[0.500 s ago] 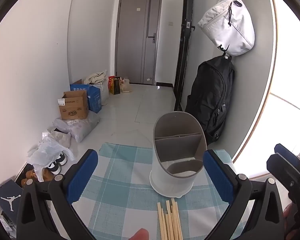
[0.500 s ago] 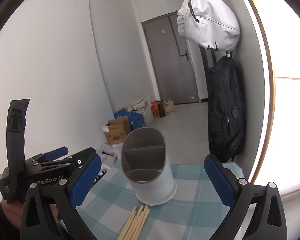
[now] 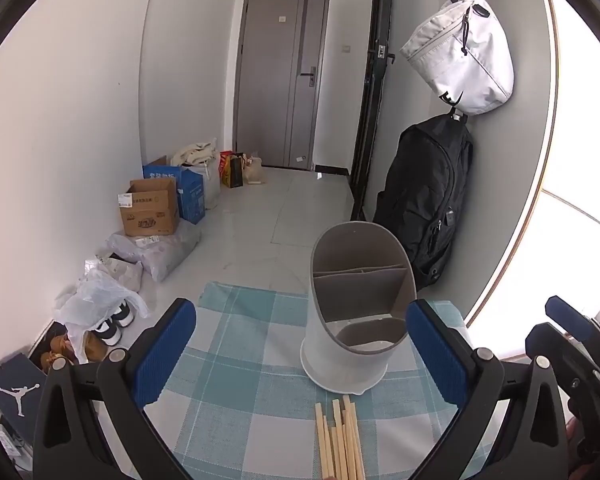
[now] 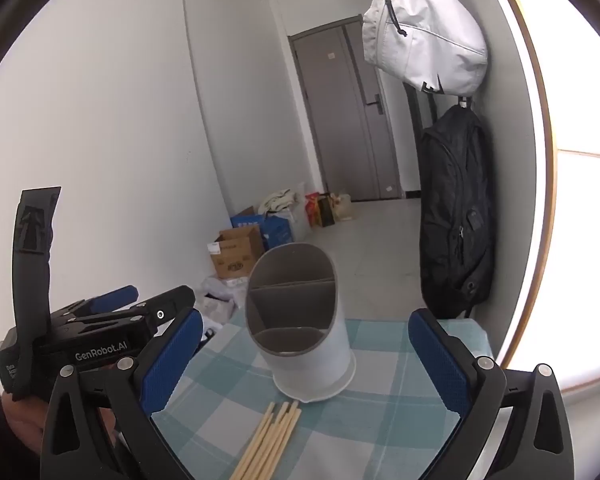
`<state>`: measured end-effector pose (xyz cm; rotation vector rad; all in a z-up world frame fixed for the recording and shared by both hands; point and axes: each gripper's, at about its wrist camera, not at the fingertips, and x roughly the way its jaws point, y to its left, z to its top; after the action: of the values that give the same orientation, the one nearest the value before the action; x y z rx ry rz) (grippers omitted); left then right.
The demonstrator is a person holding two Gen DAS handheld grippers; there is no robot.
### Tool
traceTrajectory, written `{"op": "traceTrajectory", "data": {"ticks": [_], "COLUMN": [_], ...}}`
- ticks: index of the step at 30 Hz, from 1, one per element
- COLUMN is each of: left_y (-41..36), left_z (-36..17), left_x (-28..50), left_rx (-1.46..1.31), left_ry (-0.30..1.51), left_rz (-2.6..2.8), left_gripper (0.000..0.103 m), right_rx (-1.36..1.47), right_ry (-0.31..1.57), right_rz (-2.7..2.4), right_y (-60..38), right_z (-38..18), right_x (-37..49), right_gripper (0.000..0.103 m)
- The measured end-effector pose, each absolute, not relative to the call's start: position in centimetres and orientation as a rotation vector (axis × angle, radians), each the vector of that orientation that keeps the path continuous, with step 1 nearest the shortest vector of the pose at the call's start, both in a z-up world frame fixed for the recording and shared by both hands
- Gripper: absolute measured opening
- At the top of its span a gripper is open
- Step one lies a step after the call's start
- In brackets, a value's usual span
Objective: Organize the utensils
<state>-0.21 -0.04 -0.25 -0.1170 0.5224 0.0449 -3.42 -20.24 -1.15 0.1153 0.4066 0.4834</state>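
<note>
A grey and white utensil holder (image 3: 356,312) with inner dividers stands on the teal checked tablecloth (image 3: 236,360); it also shows in the right wrist view (image 4: 300,320). Several wooden chopsticks (image 3: 340,440) lie side by side just in front of it, also seen in the right wrist view (image 4: 272,440). My left gripper (image 3: 300,360) is open and empty, above the cloth in front of the holder. My right gripper (image 4: 304,364) is open and empty too, above the chopsticks. The left gripper body shows at the left of the right wrist view (image 4: 100,332).
The table's far edge drops to a tiled floor with cardboard boxes (image 3: 152,208), bags and shoes (image 3: 112,320) at the left. A black backpack (image 3: 424,196) and a white bag (image 3: 464,52) hang on the right wall.
Both views have shifted very slightly; the grippers stay open and the chopsticks and holder have not moved.
</note>
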Motion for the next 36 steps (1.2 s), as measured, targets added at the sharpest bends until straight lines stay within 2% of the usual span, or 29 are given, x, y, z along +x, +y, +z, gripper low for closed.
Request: {"op": "traceTrajectory", "data": {"ticks": [36], "left_y": [0.39], "left_z": [-0.84], "left_x": [-0.1], "left_rx": [-0.132], "left_ry": [0.534], "left_rz": [0.038], "left_gripper": [0.102], "right_rx": [0.123], "right_ry": [0.396], "right_rz": [0.479], "right_y": [-20.3], "right_z": [-0.91], "right_x": [-3.7], "right_gripper": [0.103]}}
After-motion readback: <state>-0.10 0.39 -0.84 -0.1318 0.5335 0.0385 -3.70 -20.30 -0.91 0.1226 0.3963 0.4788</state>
